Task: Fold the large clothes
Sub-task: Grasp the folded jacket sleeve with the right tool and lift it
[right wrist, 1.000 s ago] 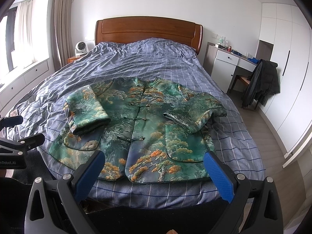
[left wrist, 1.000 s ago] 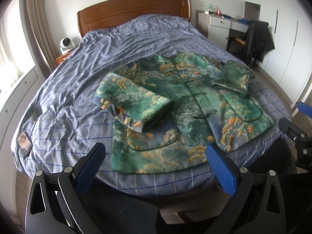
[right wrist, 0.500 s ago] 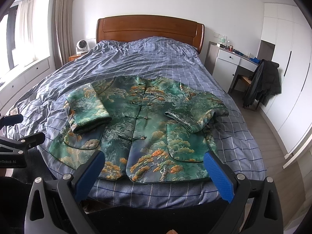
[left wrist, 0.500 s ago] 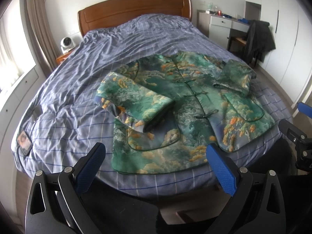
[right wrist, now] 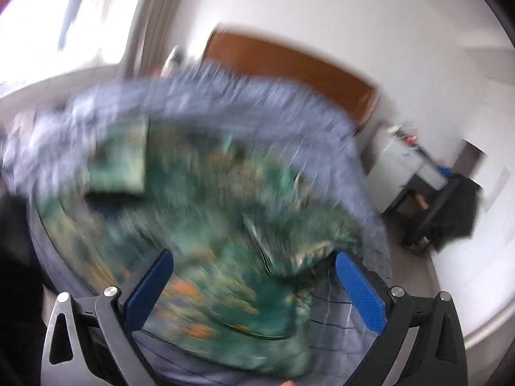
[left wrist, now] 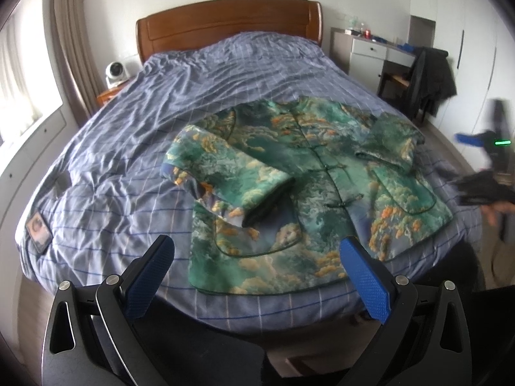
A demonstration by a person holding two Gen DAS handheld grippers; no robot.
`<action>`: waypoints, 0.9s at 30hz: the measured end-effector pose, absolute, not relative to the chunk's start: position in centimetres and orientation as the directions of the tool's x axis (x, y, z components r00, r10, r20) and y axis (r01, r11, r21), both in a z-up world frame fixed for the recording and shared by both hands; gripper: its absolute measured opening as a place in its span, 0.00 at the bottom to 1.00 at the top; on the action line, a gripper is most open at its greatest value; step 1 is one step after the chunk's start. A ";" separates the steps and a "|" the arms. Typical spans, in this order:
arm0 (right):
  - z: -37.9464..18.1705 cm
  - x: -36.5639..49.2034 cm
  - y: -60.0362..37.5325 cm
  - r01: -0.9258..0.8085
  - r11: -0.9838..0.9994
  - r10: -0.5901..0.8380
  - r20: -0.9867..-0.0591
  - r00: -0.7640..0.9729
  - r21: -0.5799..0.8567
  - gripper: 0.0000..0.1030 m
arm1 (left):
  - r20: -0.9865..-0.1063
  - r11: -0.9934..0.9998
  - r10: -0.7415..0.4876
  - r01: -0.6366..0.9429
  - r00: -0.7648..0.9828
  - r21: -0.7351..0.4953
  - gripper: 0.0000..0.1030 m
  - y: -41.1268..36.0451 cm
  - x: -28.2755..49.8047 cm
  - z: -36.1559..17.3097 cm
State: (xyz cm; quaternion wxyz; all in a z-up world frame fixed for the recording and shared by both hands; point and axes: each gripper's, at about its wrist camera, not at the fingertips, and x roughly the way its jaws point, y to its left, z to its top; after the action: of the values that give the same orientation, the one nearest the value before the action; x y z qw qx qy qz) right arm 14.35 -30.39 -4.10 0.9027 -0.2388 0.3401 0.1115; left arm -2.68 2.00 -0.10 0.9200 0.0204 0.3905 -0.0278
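Jacket (left wrist: 309,189) flat on bed (left wrist: 135,148); both claws (left wrist: 254,257) gape, right tilted.

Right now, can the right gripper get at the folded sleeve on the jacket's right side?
Probably yes. The right gripper is open, the folded sleeve lies just ahead between its fingers, and nothing covers it. That view is badly blurred, so contact is unclear.

One jacket (left wrist: 309,186), one bed (left wrist: 135,148), one headboard (left wrist: 225,22), one fan (left wrist: 115,71), two open hand-held grippers.

Green brocade jacket (left wrist: 305,186), flat – sleeves seemingly folded
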 end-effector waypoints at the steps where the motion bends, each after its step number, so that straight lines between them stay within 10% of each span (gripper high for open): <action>1: -5.5 16.1 -30.6 -0.388 0.843 0.021 -0.699 0.715 -0.372 1.00 | -0.724 0.998 -0.034 0.066 0.689 0.016 1.00 1.9 -2.6 -0.2; 11: -17.7 30.8 -32.1 -0.444 0.828 -0.051 -0.833 0.551 -0.344 0.96 | -0.745 0.999 0.027 0.007 0.666 0.042 1.00 3.0 -2.4 -0.3; 13: -17.9 32.0 -33.9 -0.393 0.879 -0.035 -0.859 0.511 -0.270 0.30 | -0.754 0.999 0.031 -0.004 0.656 0.037 1.00 3.3 -2.1 -0.6; 14: -17.5 32.1 -34.4 -0.374 0.891 -0.032 -0.859 0.512 -0.256 0.16 | -0.760 0.999 0.030 -0.008 0.650 0.033 1.00 3.4 -1.8 -0.8; 20: -7.8 30.7 -41.0 -0.134 0.977 -0.030 -0.723 0.690 -0.168 0.12 | -0.773 0.999 0.019 0.011 0.634 0.033 1.00 2.9 -0.7 -1.4; 27: -0.3 30.6 -55.1 0.266 0.940 -0.342 -0.586 0.735 -0.215 0.18 | -0.770 0.999 0.044 -0.026 0.637 0.036 1.00 4.2 0.1 -2.1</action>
State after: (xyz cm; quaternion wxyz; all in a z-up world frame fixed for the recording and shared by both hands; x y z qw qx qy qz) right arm 30.56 -55.09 -0.29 0.9296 -0.0582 0.3252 -0.1635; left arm 0.06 4.15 -2.06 0.9045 0.0109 0.4259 0.0193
